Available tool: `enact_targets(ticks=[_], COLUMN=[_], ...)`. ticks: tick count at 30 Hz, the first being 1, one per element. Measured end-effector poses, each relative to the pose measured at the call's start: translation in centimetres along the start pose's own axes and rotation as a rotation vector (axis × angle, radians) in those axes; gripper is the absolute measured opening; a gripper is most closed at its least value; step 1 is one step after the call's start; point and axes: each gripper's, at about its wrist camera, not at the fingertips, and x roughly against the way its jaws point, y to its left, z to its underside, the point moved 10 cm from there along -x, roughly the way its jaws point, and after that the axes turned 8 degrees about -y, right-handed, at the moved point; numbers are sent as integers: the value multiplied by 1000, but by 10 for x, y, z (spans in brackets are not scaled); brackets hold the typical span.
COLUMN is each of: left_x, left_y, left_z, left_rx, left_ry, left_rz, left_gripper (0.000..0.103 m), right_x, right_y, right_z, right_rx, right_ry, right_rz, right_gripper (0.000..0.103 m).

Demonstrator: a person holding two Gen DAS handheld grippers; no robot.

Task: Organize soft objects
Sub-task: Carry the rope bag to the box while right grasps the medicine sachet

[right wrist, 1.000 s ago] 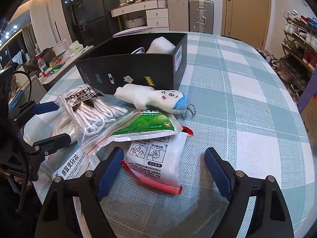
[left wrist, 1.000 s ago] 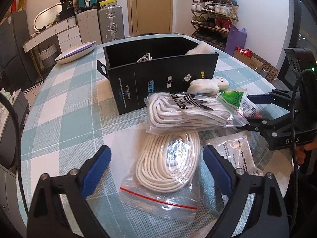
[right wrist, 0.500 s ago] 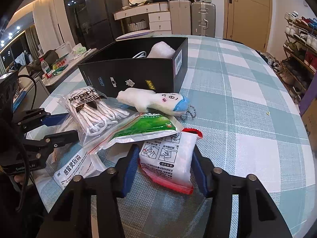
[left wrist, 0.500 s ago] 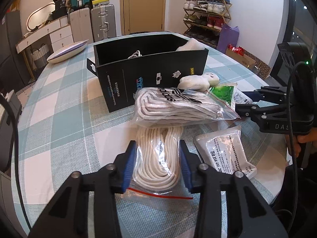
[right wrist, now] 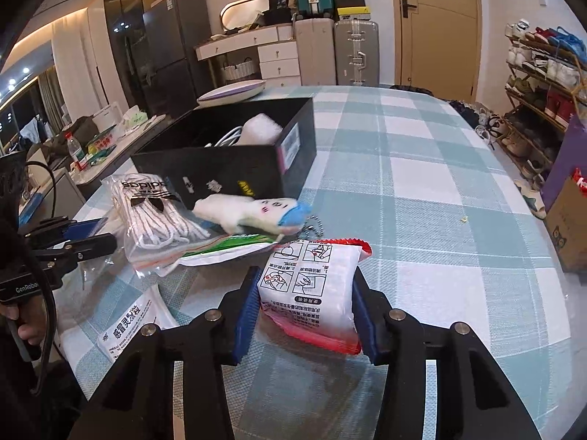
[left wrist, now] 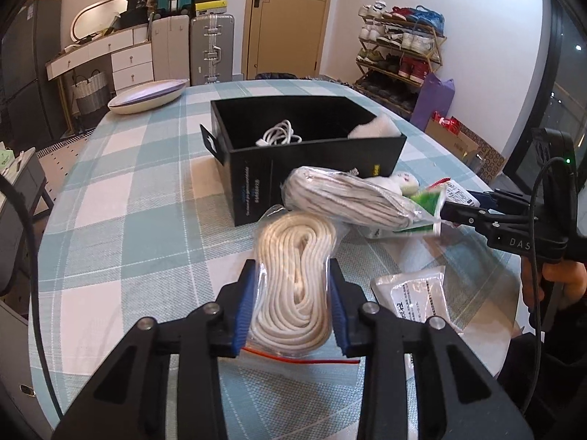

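My left gripper point(left wrist: 293, 293) is shut on a clear zip bag of coiled white rope point(left wrist: 295, 275), lifted off the checked tablecloth. My right gripper point(right wrist: 306, 300) is shut on a white and red packet point(right wrist: 312, 282) with printed pictures, also raised. An open black box point(left wrist: 308, 146) stands ahead, with a white cable point(left wrist: 279, 135) and a white soft item point(left wrist: 374, 130) inside. In front of it lie a bagged bundle of white laces point(right wrist: 154, 212), a white plush toy with a blue cap point(right wrist: 253, 212) and a green packet point(right wrist: 227, 251).
A flat white sachet point(left wrist: 414, 297) lies at the table's right in the left wrist view, and shows in the right wrist view point(right wrist: 124, 326). A white oval dish point(left wrist: 146, 97) sits at the far table edge. Suitcases, drawers and a shoe rack stand beyond the table.
Both grippers closed from wide open: the left onto the rope bag, the right onto the white and red packet. Both then lifted their items off the table.
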Motion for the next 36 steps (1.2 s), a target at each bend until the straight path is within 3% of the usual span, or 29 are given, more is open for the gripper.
enact_targets(ticks=[8,19,36], left_x=[15,27,25], left_y=[22,18,10], left_z=[-16,-36,-84], left_rx=[22,23,15], left_ry=[-72,-130,-209], left_rz=[-61,-61,-73], left_gripper=[35,35,35], right_x=[15,37,48], right_y=[-9,7,39], right_z=[-15,-36,-73], right_rx=[-14,-3,26], right_ry=[-71,-165,-224], right_rz=[15,-44,-135], right_gripper=[47,47,47])
